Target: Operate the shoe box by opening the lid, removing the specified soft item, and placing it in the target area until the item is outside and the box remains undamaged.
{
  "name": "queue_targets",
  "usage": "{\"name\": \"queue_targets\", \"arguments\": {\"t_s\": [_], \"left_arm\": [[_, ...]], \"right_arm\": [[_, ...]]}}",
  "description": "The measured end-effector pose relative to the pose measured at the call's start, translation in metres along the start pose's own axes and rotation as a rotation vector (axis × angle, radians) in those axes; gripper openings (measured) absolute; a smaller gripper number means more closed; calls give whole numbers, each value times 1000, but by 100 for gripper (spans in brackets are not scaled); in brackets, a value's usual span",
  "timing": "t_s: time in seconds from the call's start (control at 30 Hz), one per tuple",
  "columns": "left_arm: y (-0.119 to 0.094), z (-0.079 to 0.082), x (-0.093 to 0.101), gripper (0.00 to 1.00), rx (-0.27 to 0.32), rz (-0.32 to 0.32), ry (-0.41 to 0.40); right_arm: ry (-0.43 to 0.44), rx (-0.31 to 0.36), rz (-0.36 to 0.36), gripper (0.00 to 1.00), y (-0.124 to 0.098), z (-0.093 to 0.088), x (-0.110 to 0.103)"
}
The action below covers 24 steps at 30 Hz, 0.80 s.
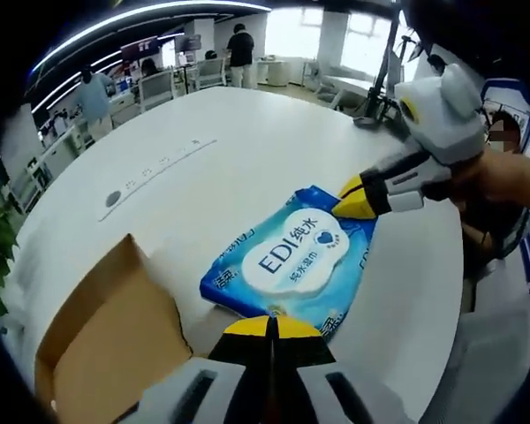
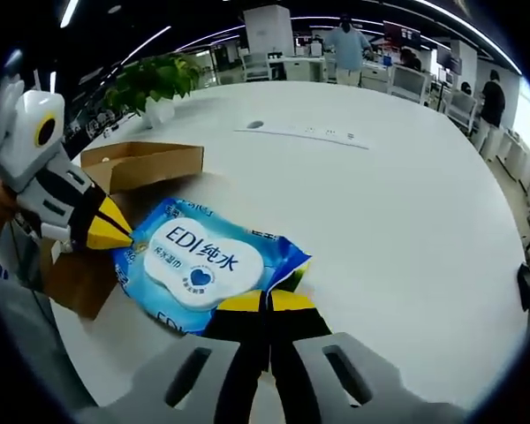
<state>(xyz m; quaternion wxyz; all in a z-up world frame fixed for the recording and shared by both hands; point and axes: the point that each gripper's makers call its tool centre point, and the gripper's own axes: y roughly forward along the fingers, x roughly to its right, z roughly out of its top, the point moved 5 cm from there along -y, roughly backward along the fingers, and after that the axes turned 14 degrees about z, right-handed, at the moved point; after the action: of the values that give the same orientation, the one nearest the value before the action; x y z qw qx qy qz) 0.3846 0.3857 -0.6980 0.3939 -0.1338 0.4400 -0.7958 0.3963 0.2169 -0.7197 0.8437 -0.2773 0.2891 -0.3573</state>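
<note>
A blue and white pack of wet wipes (image 1: 291, 256) (image 2: 203, 261) lies flat just over the white table, beside the open brown shoe box (image 1: 106, 344) (image 2: 141, 163). My left gripper (image 1: 271, 323) (image 2: 124, 234) is shut on one edge of the pack, its yellow tips pressed together. On the opposite edge my right gripper (image 2: 267, 300) (image 1: 346, 205) is shut too. The box's lid flap stands open, and what I see of its inside is bare cardboard. The pack is wholly outside the box.
The round white table (image 1: 247, 141) (image 2: 406, 203) has a long cable slot (image 1: 159, 163) (image 2: 300, 132) and a grey disc (image 1: 113, 200) in its top. A potted plant (image 2: 159, 79) stands at its far rim. Office desks and people are behind.
</note>
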Motion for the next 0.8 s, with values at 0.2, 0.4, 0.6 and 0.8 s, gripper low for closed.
{"name": "queue_targets", "arguments": {"t_s": [0.2,0.4,0.6,0.8], "left_arm": [[2,2,0,0,9,11,15],[4,2,1,0,20,32,66],[3,0,3,1,12,48,110],[0,-5,7,11,-1,13,128]], "right_arm": [[3,26,-17,0,0,3,4],[6,29,-26,0,2,2,6],[20,30,-37,0,1,0,4],[6,21,-45,2,-2,-1,4]]}}
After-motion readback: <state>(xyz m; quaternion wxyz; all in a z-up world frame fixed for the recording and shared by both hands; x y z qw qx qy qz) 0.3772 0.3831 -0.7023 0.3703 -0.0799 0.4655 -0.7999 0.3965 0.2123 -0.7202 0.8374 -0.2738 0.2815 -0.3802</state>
